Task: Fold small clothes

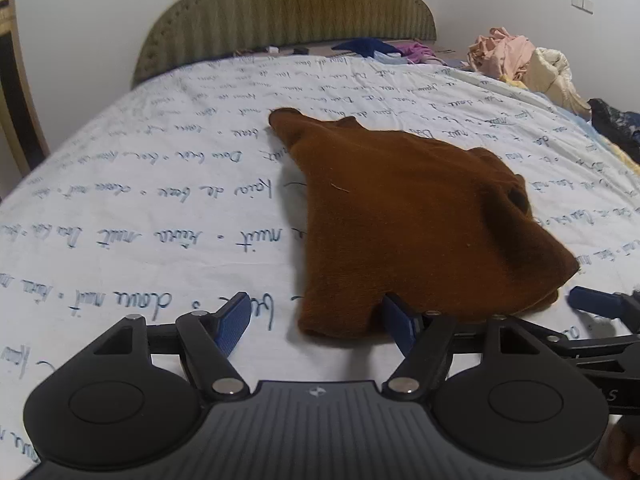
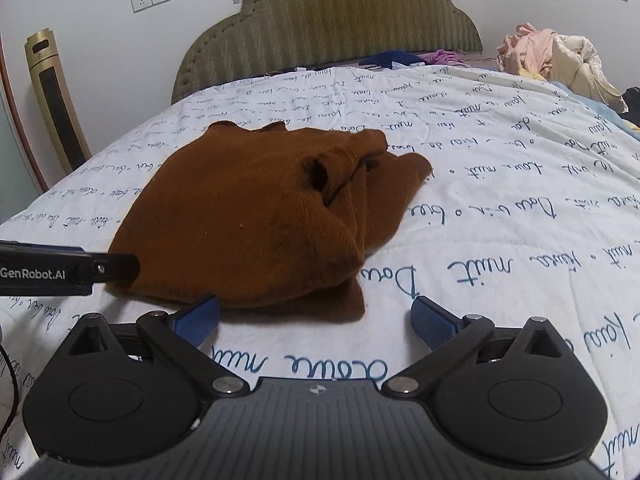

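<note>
Across the room's width lay a bed, its white quilt (image 1: pixel 168 184) printed with blue handwritten script, backed by an olive scalloped headboard (image 1: pixel 288 12). At the far right corner of the mattress sat a heap of pink and cream laundry (image 2: pixel 556 60), with dark blue and purple garments (image 1: pixel 376 48) near the headboard. A gold tower fan (image 2: pixel 54 108) stood against the left wall.

On the quilt's near half rested a brown knit garment (image 2: pixel 248 216), loosely bunched, one sleeve folded over its right side and a cuff opening showing dark.

Both tools were at the garment's near edge. The left gripper (image 1: pixel 316 320) was spread wide, released, its right blue pad touching the hem and its left pad over bare quilt. The right gripper (image 2: pixel 316 320) was likewise spread and holding nothing, its left pad just beside the hem's lower edge, its right pad apart from the cloth.
</note>
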Demonstrator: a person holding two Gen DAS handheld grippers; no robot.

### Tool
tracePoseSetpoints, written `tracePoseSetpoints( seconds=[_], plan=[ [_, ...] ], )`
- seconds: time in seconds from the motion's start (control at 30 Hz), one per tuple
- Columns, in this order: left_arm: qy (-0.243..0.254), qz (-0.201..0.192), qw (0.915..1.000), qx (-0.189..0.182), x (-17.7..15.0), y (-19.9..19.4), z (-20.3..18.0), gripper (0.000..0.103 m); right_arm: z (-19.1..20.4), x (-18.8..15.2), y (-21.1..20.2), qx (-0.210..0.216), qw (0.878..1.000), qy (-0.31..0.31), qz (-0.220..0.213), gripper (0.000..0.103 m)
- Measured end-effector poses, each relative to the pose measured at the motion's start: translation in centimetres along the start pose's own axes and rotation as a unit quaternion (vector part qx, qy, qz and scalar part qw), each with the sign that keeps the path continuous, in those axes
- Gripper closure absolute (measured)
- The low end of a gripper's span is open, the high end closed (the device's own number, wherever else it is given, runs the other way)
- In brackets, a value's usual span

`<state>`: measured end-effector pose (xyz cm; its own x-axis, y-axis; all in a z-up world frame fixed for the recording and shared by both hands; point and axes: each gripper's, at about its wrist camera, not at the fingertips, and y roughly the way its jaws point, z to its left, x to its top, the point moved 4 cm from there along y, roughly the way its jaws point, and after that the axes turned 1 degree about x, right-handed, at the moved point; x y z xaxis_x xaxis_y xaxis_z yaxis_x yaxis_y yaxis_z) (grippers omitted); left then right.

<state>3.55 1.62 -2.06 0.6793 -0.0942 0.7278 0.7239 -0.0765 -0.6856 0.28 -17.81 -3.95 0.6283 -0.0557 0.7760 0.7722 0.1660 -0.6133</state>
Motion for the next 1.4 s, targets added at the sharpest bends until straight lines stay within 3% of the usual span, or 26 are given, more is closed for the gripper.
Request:
tracePoseSetpoints(
  seconds=[0.93,1.4],
  plan=[
    [-0.004,0.013,0.9994,0.032,-2.8,0.4,0.8,0.031,0.9,-1.4,-0.9,-0.034,0.999,-0.023,0.003,0.000],
    [-0.010,-0.005,0.9990,0.043,-3.7,0.4,1.4,0.021,1.1,-1.7,-0.9,-0.044,0.999,-0.031,0.003,0.000]
  ],
)
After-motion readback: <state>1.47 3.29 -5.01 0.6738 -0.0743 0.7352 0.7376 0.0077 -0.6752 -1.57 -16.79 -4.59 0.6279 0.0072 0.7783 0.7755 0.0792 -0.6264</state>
